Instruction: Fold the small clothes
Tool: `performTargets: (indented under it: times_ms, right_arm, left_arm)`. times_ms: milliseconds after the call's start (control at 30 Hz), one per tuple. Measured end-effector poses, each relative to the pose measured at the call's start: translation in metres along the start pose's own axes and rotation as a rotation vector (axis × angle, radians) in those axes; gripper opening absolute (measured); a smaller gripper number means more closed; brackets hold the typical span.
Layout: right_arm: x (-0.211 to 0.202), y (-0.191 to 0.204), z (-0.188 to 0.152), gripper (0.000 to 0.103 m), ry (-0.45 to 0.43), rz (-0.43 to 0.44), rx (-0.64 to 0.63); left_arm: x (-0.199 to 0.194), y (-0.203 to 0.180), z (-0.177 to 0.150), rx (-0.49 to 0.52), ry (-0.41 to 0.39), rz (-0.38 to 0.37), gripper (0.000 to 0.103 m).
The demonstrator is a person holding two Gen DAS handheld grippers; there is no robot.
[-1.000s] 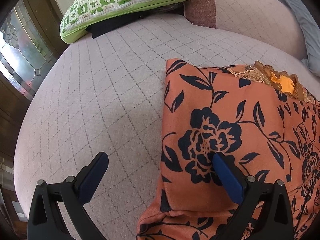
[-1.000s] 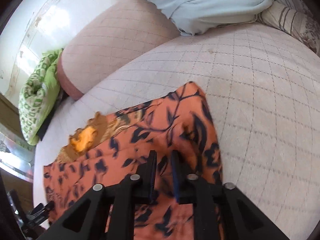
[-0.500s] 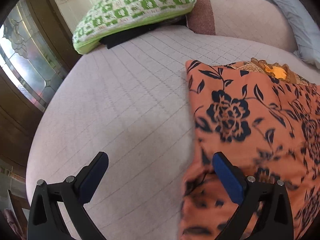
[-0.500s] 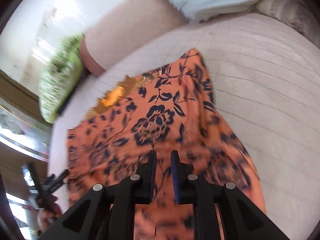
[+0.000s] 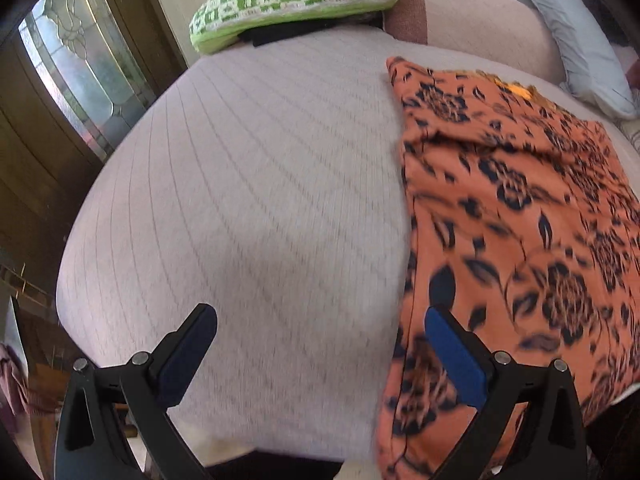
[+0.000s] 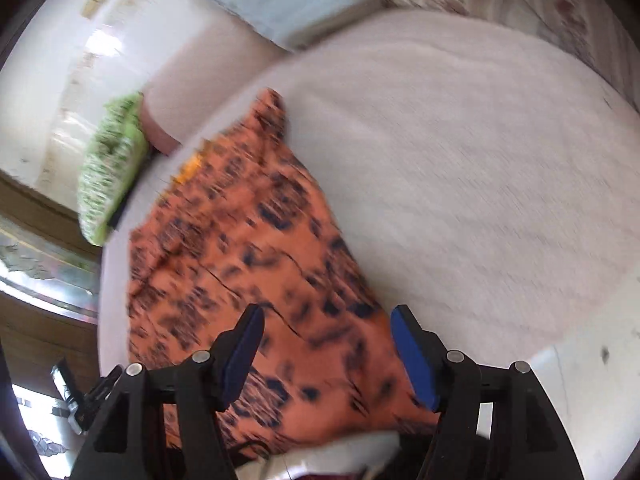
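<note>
Orange floral garment [image 5: 520, 208] is laid lengthwise from near to far on the bed [image 5: 260, 200]. It is seen right of the wide, empty left gripper [image 5: 320, 344] and directly under the wide, empty right gripper [image 6: 326, 344], judged nearer.

right gripper [image 6: 326, 346]: jaws now standing wide apart, no longer pinching the orange floral garment [image 6: 256, 264]; pulling back toward the near edge of the bed [image 6: 460, 184].
left gripper [image 5: 320, 346]: backing away and up, its right finger [image 5: 454, 354] no longer pressing into the cloth.
garment: now lying flat and spread, near end reaching the bed's front edge.
</note>
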State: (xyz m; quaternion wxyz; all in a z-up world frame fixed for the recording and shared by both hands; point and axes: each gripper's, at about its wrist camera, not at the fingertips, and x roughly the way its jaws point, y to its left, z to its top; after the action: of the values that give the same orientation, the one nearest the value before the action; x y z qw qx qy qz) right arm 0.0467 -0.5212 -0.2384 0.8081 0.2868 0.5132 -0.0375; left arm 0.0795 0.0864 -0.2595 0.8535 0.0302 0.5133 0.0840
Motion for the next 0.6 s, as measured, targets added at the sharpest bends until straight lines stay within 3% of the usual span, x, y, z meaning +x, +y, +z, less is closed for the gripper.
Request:
performTargets:
  times_ms: [267, 333, 367, 400, 500, 533, 600]
  right_arm:
    - [0.013, -0.017, -0.028, 0.070, 0.042, -0.053, -0.010]
    - [0.023, -0.020, -0.031, 0.067, 0.043, -0.080, -0.022]
    - [0.027, -0.023, -0.033, 0.066, 0.052, -0.081, -0.019]
    - [0.033, -0.026, -0.035, 0.060, 0.066, -0.076, -0.013]
    - [0.039, -0.020, -0.042, 0.052, 0.070, -0.121, -0.075]
    - [0.038, -0.017, -0.043, 0.043, 0.073, -0.122, -0.096]
    - [0.038, -0.013, -0.046, 0.036, 0.082, -0.124, -0.119]
  left_arm:
    - [0.002, 0.007, -0.046, -0.031, 0.104, -0.086, 0.103]
    - [0.005, 0.004, -0.054, -0.036, 0.131, -0.134, 0.101]
    - [0.007, 0.003, -0.057, -0.038, 0.142, -0.149, 0.095]
    - [0.010, 0.002, -0.060, -0.038, 0.153, -0.156, 0.087]
    - [0.012, 0.005, -0.067, -0.050, 0.143, -0.182, 0.082]
    - [0.011, 0.005, -0.070, -0.046, 0.138, -0.186, 0.081]
    - [0.007, 0.005, -0.074, -0.033, 0.122, -0.195, 0.070]
